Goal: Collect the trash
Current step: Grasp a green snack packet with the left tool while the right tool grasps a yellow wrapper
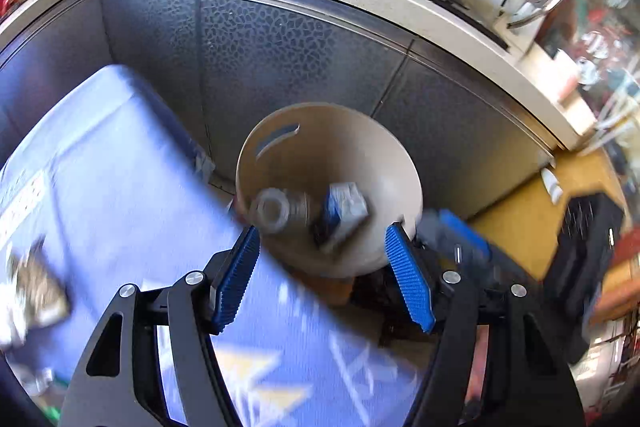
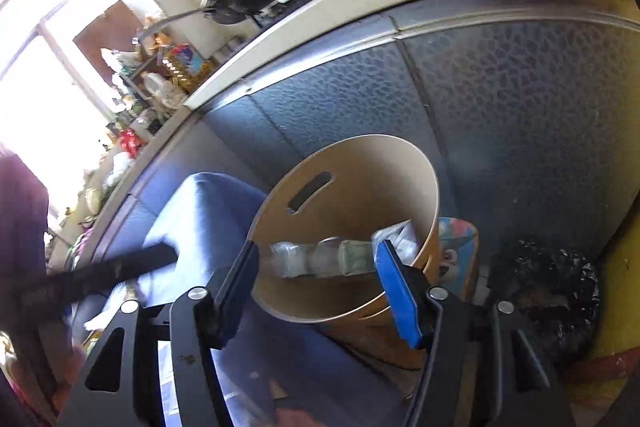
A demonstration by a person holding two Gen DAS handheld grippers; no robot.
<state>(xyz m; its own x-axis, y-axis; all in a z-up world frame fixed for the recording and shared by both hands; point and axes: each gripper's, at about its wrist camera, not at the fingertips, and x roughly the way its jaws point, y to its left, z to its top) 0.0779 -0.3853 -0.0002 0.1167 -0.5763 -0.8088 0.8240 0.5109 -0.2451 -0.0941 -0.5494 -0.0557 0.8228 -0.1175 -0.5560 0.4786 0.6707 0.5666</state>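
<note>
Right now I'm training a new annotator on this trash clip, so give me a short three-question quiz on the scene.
1. True or false: the bin is empty.
2. What lies in the bin beside the clear bottle? A) a banana peel B) a crumpled blue-and-white wrapper C) a glass jar
3. Fill in: both the left gripper and the right gripper stand ____, holding nothing.

Key: 1 false: the bottle and the wrapper lie in it. 2 B. 3 open.
</note>
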